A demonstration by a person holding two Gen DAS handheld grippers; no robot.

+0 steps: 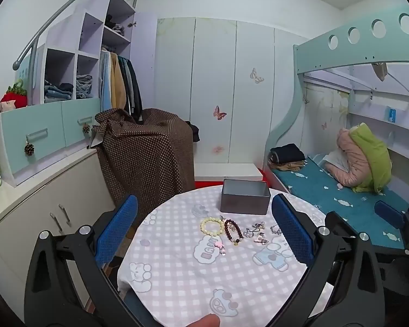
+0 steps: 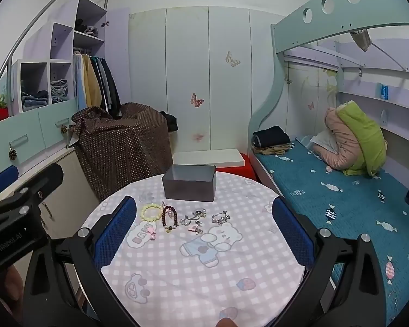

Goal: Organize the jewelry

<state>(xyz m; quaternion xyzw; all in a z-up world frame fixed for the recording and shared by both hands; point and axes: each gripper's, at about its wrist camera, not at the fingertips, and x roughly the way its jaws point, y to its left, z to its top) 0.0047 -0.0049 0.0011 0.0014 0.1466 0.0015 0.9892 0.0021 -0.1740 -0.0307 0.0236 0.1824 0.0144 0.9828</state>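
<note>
Jewelry lies in a row on the round table's checked cloth (image 1: pixel 177 272) (image 2: pixel 231 272): a pale yellow bead bracelet (image 1: pixel 212 226) (image 2: pixel 151 211), a dark red bead bracelet (image 1: pixel 233 231) (image 2: pixel 169 218), a pink charm (image 1: pixel 219 245) (image 2: pixel 151 231), silver pearl pieces (image 1: pixel 255 231) (image 2: pixel 193 219) and a silver chain (image 1: pixel 275 229) (image 2: pixel 220 217). An open grey box (image 1: pixel 244 200) (image 2: pixel 189 185) stands behind them. My left gripper (image 1: pixel 204 223) and right gripper (image 2: pixel 204 223) are both open and empty, held above the table's near side.
A cloth-covered object (image 1: pixel 144 158) stands left of the table by low cabinets (image 1: pixel 41 209). A bunk bed with blue mattress (image 2: pixel 340 190), folded clothes (image 2: pixel 271 139) and a cushion lies to the right. The left gripper's body (image 2: pixel 19 218) shows in the right wrist view.
</note>
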